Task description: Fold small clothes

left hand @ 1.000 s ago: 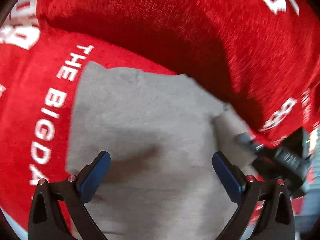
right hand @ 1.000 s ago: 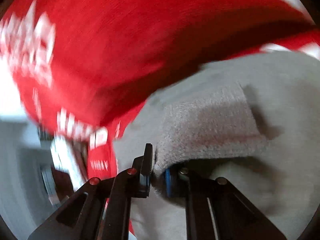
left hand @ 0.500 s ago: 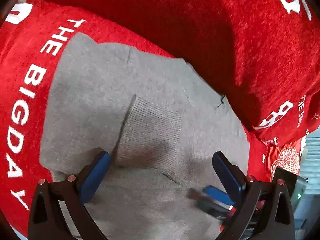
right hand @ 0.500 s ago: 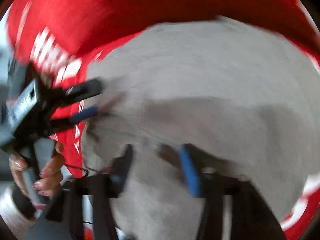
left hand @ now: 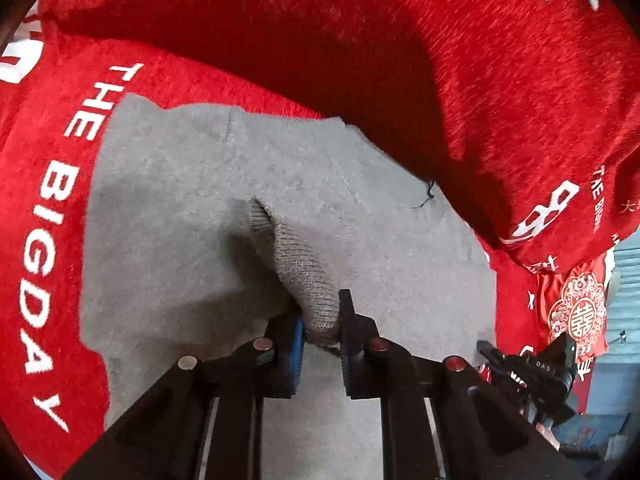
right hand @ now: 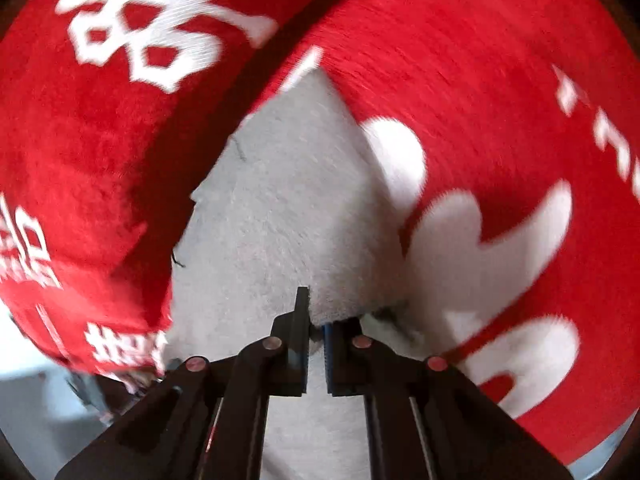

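A small grey knitted garment (left hand: 192,208) lies flat on a red blanket (left hand: 48,160) with white lettering. My left gripper (left hand: 320,320) is shut on the garment's ribbed cuff (left hand: 296,260), pinching it up from the fabric. In the right wrist view the same grey garment (right hand: 280,208) fills the middle, and my right gripper (right hand: 316,320) is shut on a raised edge of it. The right gripper also shows at the lower right of the left wrist view (left hand: 532,372).
A raised fold of the red blanket (left hand: 500,80) looms behind and to the right of the garment, casting a dark shadow. It also rises at the left in the right wrist view (right hand: 100,160). White floral print (right hand: 480,248) lies right of the garment.
My left gripper was open over the garment and has closed on the ribbed cuff. My right gripper let go of the sleeve, swung across, and is now shut on another edge.
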`<state>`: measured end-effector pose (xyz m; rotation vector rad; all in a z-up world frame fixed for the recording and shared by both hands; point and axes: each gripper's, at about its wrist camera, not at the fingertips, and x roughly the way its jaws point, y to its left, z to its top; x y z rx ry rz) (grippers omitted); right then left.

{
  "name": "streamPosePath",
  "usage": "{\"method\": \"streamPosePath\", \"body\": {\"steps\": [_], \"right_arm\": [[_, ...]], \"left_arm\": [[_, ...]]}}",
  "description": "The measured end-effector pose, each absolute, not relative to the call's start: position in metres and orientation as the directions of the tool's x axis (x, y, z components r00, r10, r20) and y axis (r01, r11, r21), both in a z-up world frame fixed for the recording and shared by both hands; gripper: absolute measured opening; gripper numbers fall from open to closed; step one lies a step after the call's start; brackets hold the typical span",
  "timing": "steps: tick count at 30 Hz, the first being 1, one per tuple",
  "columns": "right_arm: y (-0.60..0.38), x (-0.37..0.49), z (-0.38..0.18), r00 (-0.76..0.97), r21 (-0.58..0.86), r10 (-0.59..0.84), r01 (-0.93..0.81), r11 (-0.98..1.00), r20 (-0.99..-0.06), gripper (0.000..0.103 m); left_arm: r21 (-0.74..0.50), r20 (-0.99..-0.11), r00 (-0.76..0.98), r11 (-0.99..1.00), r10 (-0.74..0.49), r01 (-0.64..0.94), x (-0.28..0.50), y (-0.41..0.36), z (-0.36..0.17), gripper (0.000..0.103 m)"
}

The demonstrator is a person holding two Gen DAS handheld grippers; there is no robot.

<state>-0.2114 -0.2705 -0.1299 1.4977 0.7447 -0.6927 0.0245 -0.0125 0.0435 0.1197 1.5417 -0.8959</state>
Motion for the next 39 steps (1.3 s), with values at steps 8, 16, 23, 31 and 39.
{"method": "streamPosePath", "body": {"steps": [8,16,23,31,39], "right_arm": [[-0.302,-0.234,-0.134,0.534,0.538,0.071,0.840,0.068,-0.843,0.006],[-0.288,-0.218,-0.129,0.494,0.514,0.161,0.848,0.128,-0.854,0.011],[-0.304,-0.223,-0.076,0.576,0.563,0.011,0.796,0.223,-0.818,0.058],[-0.369,-0.208,-0.144,0.538,0.537,0.019,0.839,0.086,-0.843,0.058],[-0.364,-0.165,-0.111,0.508,0.487,0.032,0.803,0.343,-0.860,0.008]], "left_arm": [[-0.367,-0.927,-0.180,0.699,-0.329,0.613,0.008,-0.001,0.039,0.017],[-0.180,-0.973,-0.001,0.757,-0.230,0.628,0.038,0.036,0.068,0.017],[-0.181,-0.967,0.014,0.723,-0.255,0.667,0.023,0.013,0.083,0.017],[-0.137,-0.979,0.008,0.682,-0.205,0.718,-0.009,-0.031,0.059,0.017],[-0.093,-0.985,0.033,0.688,-0.167,0.720,-0.012,-0.036,0.051,0.017]]}}
